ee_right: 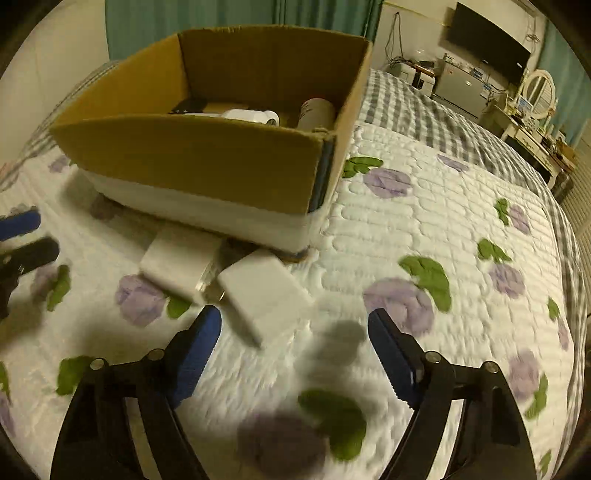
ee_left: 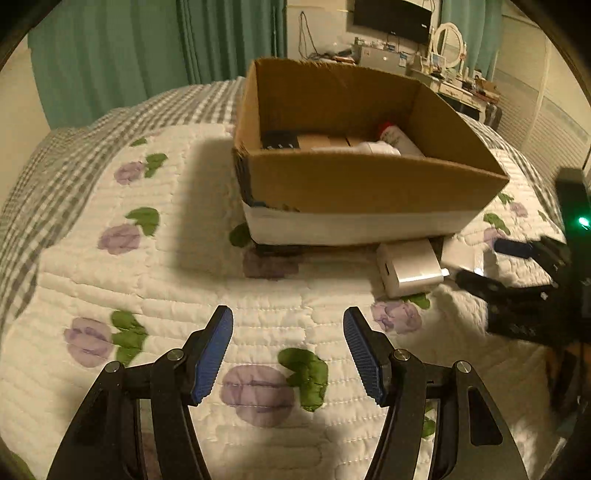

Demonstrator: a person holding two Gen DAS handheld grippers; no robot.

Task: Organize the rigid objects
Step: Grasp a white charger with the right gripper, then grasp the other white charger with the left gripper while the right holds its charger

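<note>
An open cardboard box [ee_left: 369,184] [ee_right: 207,166] stands on the quilted bed and holds white bottles [ee_left: 380,147] [ee_right: 255,115] and a dark item. Two white rectangular blocks lie on the quilt by the box's near side: one [ee_left: 408,267] [ee_right: 181,264] to the left and one [ee_left: 463,253] [ee_right: 264,291] to the right. My left gripper [ee_left: 288,354] is open and empty, low over the quilt in front of the box. My right gripper [ee_right: 293,354] is open and empty, just short of the right-hand block; it shows in the left wrist view [ee_left: 517,266] at the right edge.
The bed has a white floral quilt [ee_left: 184,280] with a grey checked border. Green curtains [ee_left: 147,55] hang behind the bed. A cluttered desk with a mirror and a monitor [ee_left: 391,18] stands at the far right.
</note>
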